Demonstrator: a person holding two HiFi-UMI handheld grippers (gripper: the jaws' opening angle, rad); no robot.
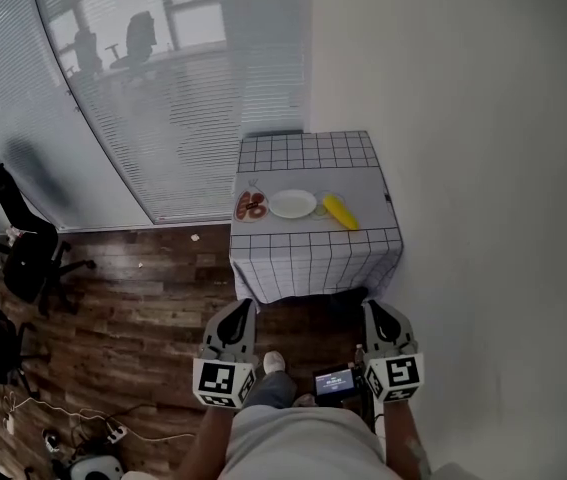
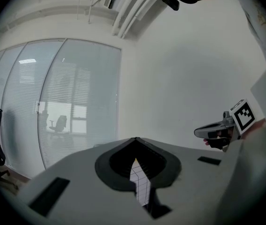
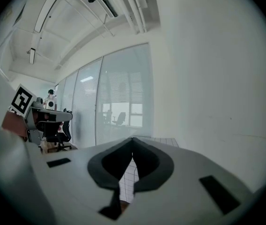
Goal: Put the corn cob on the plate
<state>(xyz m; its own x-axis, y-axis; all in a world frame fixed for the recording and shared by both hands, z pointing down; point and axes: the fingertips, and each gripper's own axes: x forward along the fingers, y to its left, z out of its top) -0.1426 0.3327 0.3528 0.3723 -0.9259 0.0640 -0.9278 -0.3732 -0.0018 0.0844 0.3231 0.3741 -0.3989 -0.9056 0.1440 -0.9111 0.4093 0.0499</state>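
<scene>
A yellow corn cob point(image 1: 340, 211) lies on the small table point(image 1: 308, 152) covered with a grid-patterned cloth, just right of an empty white plate point(image 1: 292, 204). Both grippers are held well short of the table, near the person's body. My left gripper point(image 1: 237, 308) is shut with nothing in it, as is my right gripper point(image 1: 377, 308). In the left gripper view the shut jaws point(image 2: 136, 139) point at the checked cloth, and the right gripper point(image 2: 208, 132) shows at the right edge. The right gripper view shows its own shut jaws point(image 3: 133, 139) with the table beyond.
A small dish point(image 1: 251, 206) with reddish-brown food sits left of the plate. A white wall runs along the table's right side. Glass panels with blinds stand behind. Office chairs point(image 1: 23, 258) and cables point(image 1: 83, 433) are on the wooden floor at left.
</scene>
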